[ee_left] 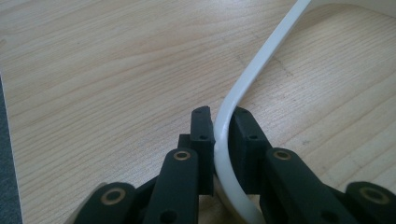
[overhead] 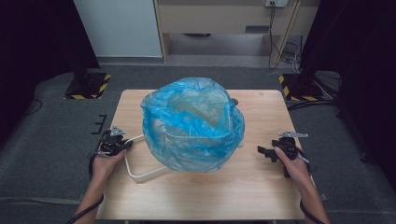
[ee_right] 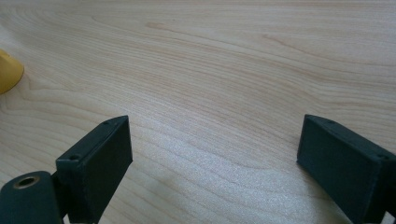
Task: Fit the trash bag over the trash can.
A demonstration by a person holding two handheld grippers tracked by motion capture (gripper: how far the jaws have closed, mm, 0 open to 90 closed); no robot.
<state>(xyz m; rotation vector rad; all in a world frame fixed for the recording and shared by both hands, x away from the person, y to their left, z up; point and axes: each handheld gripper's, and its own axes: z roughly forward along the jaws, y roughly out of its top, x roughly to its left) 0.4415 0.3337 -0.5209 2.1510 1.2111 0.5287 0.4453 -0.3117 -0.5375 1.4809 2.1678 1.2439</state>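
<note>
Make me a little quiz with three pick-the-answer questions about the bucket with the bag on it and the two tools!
1. Where does the bucket with the bag stand?
A. on the grey floor
B. near the middle of the wooden table
C. in the person's lap

2. What colour is the plastic bag over the bucket?
A. blue
B. red
C. black

3. What is the left tool doing?
A. hanging open in the air
B. squeezing the bag
C. shut on the white handle

Answers:
1 B, the high view shows the bucket in the middle of the tabletop.
2 A, the crinkled see-through plastic is blue.
3 C, the left gripper view shows both pads pressed against the thin white handle. The right tool stands open over bare wood.
</note>
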